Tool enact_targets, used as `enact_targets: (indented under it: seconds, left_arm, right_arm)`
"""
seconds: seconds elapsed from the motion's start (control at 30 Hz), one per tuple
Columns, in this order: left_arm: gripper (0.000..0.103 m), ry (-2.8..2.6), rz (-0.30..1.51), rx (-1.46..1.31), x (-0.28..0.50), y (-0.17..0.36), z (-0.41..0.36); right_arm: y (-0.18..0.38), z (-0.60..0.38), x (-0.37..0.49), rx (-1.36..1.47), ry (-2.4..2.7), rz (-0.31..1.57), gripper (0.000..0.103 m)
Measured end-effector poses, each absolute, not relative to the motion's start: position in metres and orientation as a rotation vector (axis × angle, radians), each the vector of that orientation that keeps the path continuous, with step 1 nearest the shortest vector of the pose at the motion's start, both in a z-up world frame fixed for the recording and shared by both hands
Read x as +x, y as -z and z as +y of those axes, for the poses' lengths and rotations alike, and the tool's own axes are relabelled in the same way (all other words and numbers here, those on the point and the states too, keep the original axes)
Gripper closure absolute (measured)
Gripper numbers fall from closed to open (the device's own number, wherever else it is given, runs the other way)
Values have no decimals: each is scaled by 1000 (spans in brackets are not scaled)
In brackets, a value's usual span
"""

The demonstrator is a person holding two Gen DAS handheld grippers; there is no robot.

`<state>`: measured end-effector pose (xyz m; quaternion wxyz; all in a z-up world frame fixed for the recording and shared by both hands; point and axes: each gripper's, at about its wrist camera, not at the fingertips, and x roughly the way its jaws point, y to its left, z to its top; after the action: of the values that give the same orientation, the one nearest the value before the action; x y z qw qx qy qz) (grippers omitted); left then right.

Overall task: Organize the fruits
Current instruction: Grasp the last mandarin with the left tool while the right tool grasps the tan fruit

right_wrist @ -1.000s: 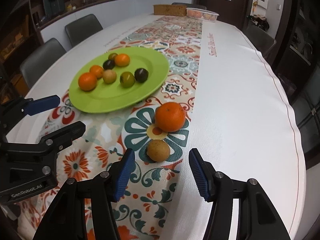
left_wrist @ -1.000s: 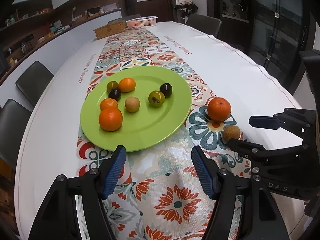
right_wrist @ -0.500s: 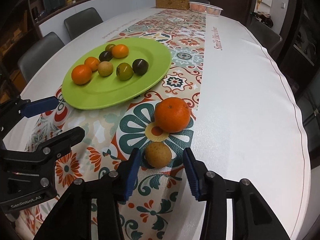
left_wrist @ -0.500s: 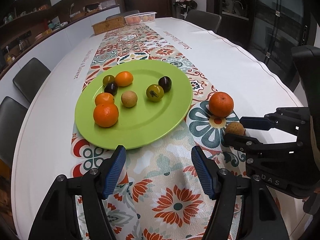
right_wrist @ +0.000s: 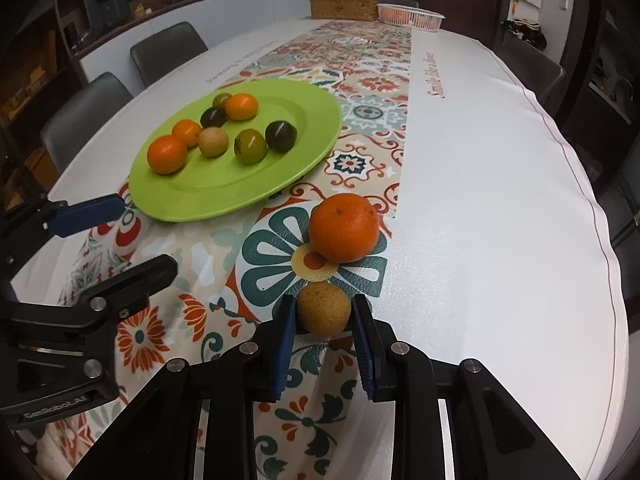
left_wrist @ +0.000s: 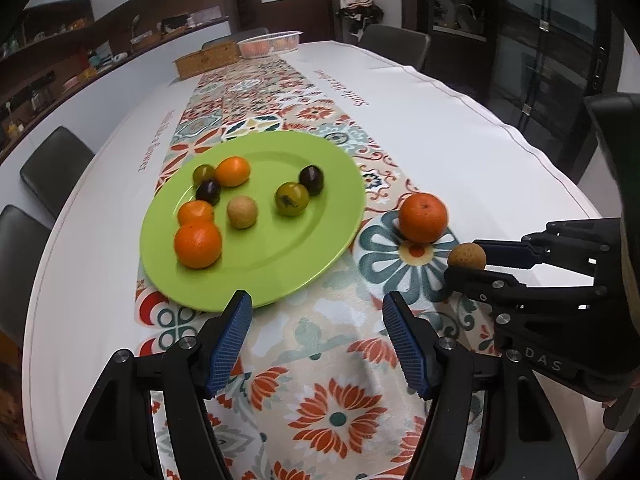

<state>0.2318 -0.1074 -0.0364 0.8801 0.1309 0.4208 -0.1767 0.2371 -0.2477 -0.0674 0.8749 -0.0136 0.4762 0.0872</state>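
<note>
A small brown round fruit (right_wrist: 323, 309) sits on the patterned runner with my right gripper (right_wrist: 323, 312) shut on it, both blue pads pressed to its sides. In the left wrist view the same brown fruit (left_wrist: 466, 256) shows between the right gripper's fingers (left_wrist: 508, 254). Just beyond it lies a loose orange (right_wrist: 344, 227) (left_wrist: 423, 217). A green plate (right_wrist: 256, 192) (left_wrist: 304, 280) holds several fruits: oranges, dark plums, green ones and a tan one. My left gripper (left_wrist: 316, 318) stands open over the runner near the plate's front rim, nothing between its fingers.
A long white table with a floral runner (left_wrist: 280, 92) stretches away. A wicker box (right_wrist: 344, 8) and a white basket (right_wrist: 410, 14) stand at the far end. Grey chairs (right_wrist: 168, 52) line the left side; another chair (right_wrist: 532, 68) is at the right.
My right gripper closed from wide open onto the small brown fruit after advancing slightly around it. The left gripper stayed open and almost still.
</note>
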Motion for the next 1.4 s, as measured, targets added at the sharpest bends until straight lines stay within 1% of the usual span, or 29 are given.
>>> enact_targets:
  seconds: [0.33, 0.9, 1.33, 1.4]
  left_arm:
    - [36, 547, 837, 271, 238, 33, -139]
    - [38, 625, 919, 205, 271, 50, -178]
    - [53, 603, 969, 191, 286, 60, -193]
    - [54, 595, 976, 201, 288, 62, -196]
  right_arm:
    - [47, -275, 220, -16, -86, 937, 74]
    - [43, -318, 218, 54, 19, 888, 74]
    - [48, -335, 224, 107, 39, 882, 74]
    - [48, -336, 225, 110, 40, 884, 74]
